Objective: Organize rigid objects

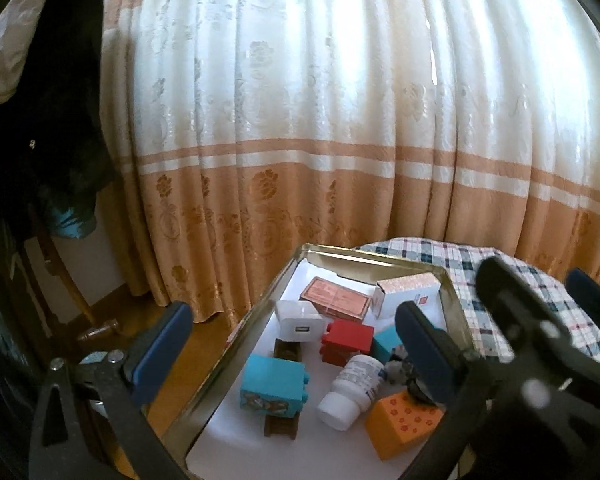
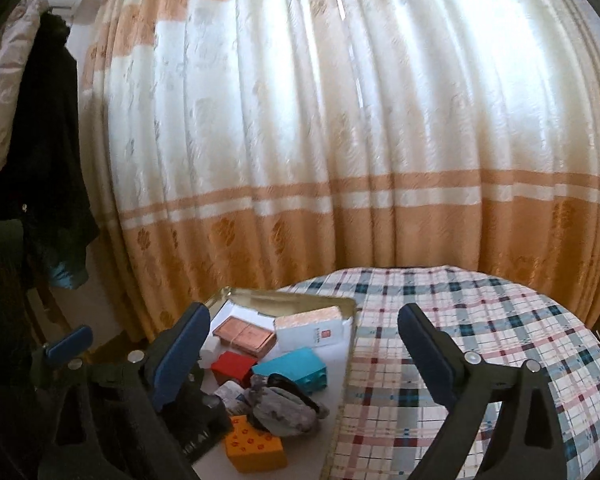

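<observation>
Gold-toned metal forms the shallow tin tray (image 1: 260, 304) that sits at the edge of a round table under a plaid tablecloth (image 2: 480, 340), with a cream and orange curtain (image 1: 320, 120) hanging behind. Inside the tray, on its white lining, the rigid objects lie loosely heaped: a white charger cube (image 1: 300, 320), a copper-coloured flat box (image 1: 336, 298), a white carton with a copper top (image 1: 408, 292), a red block (image 1: 346, 340), a blue block with studs (image 1: 274, 384), a second blue block (image 2: 296, 368), a white pill bottle (image 1: 354, 388) lying on its side, an orange block with flower marks (image 1: 404, 424) and a grey pouch (image 2: 284, 408) resting against the orange block. A small dark brown piece shows beneath the studded blue block, too hidden to identify.

The left gripper (image 1: 292, 352) hovers over the tray with its blue-padded fingers spread wide, nothing between them. The right gripper (image 2: 304, 352) is spread just as wide and grips nothing; its left finger (image 2: 180, 352) stands over the tray's near side while its right finger (image 2: 432, 356) is over the tablecloth, so the tray's right rim lies between them
</observation>
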Available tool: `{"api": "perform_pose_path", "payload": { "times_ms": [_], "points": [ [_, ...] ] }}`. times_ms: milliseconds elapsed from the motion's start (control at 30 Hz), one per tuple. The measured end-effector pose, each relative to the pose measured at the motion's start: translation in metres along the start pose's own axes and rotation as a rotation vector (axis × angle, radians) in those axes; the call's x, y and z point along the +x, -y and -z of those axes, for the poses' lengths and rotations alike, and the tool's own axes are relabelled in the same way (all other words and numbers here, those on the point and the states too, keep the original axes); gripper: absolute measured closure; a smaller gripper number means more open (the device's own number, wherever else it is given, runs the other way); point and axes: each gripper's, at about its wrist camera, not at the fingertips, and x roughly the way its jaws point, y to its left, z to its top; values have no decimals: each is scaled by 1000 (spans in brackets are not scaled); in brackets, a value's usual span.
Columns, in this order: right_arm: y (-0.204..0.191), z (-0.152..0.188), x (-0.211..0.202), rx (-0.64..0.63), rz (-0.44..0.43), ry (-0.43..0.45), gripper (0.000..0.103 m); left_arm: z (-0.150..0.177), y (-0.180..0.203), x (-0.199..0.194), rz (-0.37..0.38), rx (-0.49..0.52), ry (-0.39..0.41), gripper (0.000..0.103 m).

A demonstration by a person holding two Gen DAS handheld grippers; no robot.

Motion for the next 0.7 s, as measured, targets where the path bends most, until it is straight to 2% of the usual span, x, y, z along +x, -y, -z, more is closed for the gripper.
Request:
{"api": "perform_pose_path", "payload": {
  "times_ms": [100, 500, 700],
  "points": [
    [4, 1, -5, -1, 15, 38, 5, 2, 1, -2, 1, -11, 17, 0],
    [18, 15, -16, -39, 75, 74, 4, 19, 13, -9, 0, 16, 51, 0],
    [30, 18, -24, -29, 108, 106, 4, 17, 22, -16, 2, 42, 105, 0]
  ]
}}
